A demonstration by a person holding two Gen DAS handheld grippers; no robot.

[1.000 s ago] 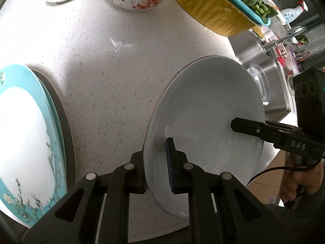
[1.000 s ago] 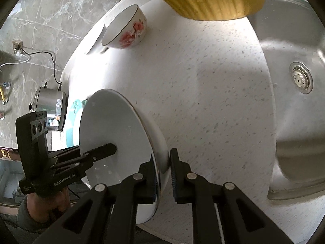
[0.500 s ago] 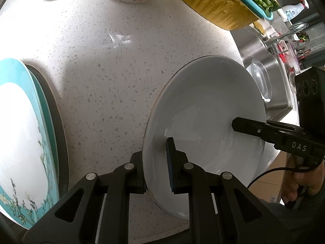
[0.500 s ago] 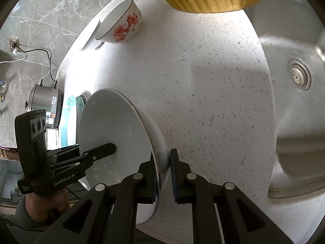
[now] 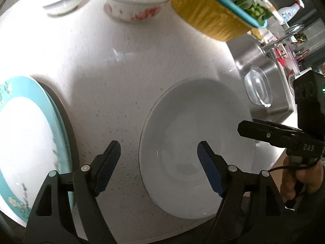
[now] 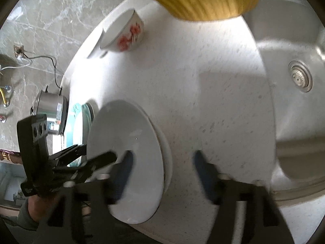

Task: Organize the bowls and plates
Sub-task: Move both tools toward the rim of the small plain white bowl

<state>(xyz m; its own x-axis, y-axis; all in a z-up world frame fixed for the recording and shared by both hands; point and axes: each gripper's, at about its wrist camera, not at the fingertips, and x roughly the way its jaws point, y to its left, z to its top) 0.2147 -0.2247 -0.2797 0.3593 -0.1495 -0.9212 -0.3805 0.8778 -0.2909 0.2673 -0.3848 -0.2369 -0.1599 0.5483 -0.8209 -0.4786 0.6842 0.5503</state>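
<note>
The white plate [image 5: 195, 142] lies flat on the speckled counter [image 5: 126, 77] near its front edge, between the teal plate stack [image 5: 30, 138] and the sink [image 6: 294, 105]. We hold the left gripper [image 5: 159, 162] and right gripper [image 6: 162, 172] spread wide, gripping nothing (each straddles the rim). We judge the placement step finished; next, withdraw clear and select the floral bowl [image 5: 138, 6].
</note>
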